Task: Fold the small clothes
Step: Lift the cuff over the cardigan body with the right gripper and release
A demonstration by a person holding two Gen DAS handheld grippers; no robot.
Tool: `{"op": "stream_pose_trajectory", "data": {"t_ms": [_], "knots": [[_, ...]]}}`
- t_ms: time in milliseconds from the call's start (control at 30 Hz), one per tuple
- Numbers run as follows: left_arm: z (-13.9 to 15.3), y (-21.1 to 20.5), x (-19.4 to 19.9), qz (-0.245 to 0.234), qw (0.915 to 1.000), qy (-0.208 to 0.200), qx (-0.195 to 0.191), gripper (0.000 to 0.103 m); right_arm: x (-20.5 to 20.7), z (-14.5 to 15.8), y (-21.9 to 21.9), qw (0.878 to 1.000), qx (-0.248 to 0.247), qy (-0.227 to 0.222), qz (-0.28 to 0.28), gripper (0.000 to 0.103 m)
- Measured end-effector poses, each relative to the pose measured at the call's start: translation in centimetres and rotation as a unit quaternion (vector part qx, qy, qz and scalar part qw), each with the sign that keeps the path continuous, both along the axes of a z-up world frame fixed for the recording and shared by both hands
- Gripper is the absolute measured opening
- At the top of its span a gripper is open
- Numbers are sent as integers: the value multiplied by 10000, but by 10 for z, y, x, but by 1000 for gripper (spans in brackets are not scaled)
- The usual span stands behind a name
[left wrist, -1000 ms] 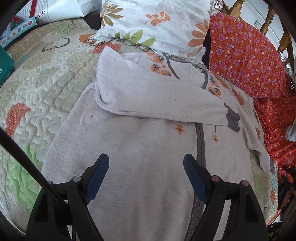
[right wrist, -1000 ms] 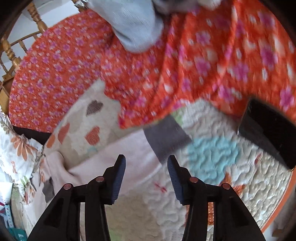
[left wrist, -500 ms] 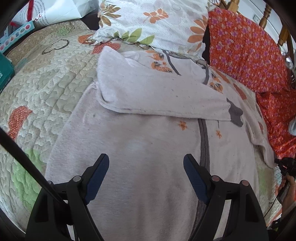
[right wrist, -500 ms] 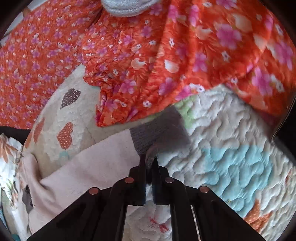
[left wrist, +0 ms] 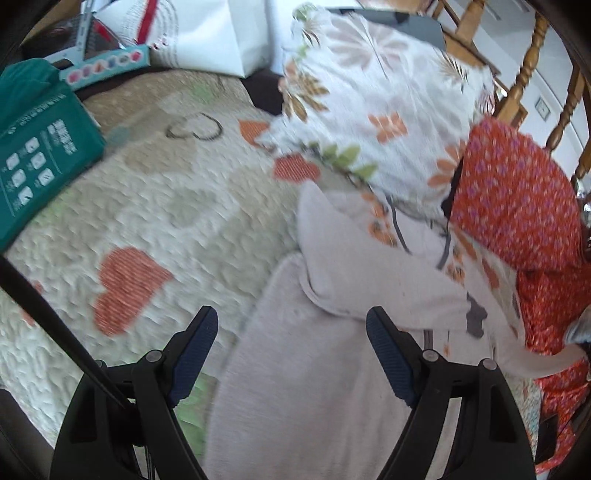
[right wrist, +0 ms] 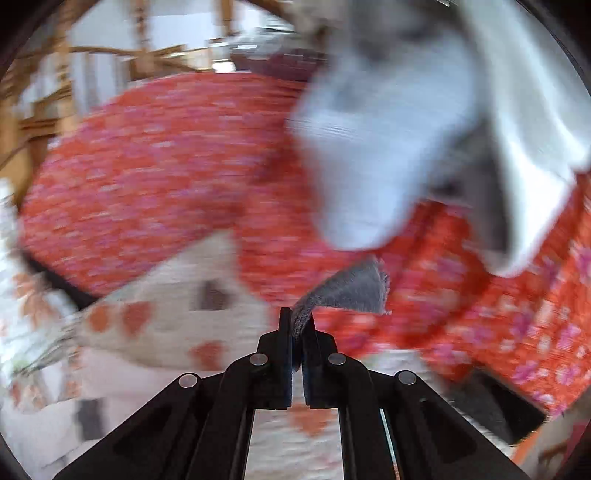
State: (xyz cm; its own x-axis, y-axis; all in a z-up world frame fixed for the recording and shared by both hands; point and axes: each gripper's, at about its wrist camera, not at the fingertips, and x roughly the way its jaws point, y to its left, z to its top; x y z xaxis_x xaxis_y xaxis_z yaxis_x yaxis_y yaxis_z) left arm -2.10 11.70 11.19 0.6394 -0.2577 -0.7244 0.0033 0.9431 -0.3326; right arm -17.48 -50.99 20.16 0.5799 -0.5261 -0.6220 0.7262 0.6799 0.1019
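Note:
A pale pink child's garment [left wrist: 325, 398] with orange flowers and grey trim lies on the quilt, one sleeve [left wrist: 369, 273] folded across its body. My left gripper [left wrist: 291, 354] is open and empty above the garment's left edge. My right gripper [right wrist: 297, 325] is shut on the grey cuff [right wrist: 351, 291] of the other sleeve and holds it lifted off the quilt. That raised sleeve also shows at the right edge of the left wrist view [left wrist: 543, 360]. The right view is blurred by motion.
The patterned quilt [left wrist: 155, 229] covers the bed. A floral pillow [left wrist: 373, 99], an orange floral cloth [left wrist: 517, 206] and wooden chair spindles [left wrist: 528, 66] lie behind. A teal box [left wrist: 33, 155] and a white bag [left wrist: 207, 33] sit at the far left. Pale grey clothes [right wrist: 388, 140] hang ahead.
My right gripper closed on the grey cuff and has lifted it off the quilt. My left gripper has swung left, so the garment's left edge now lies between its open fingers.

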Motion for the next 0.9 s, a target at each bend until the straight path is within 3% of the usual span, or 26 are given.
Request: {"op": "stream_pose_trajectory", "data": {"t_ms": [133,233,367,500,600,800,900], "knots": [[8,23,0,277,9996,-96,43,81,71,-4,81,9912,367,-127,1269,5],[7,43,3,457,9989,-53,-116,81,125,-19,149,9730,852,-168,2137,5],[4,71,9,826,9962,-5,-292,81,189,-49,248,9450,1102,66,3080,5],[-1,92,14,1098,9930,69,-432,81,234,-76,318,9244,1263,261,3588,5],[-2,99,18,1153,9918,107,-534,81,255,-90,353,9156,1333,355,3777,5],[-1,103,20,1202,9913,87,-530,81,278,-119,416,9010,1328,629,4082,5],[-2,104,22,1215,9911,102,-533,81,289,-142,444,8834,1295,1024,4386,8]]}}
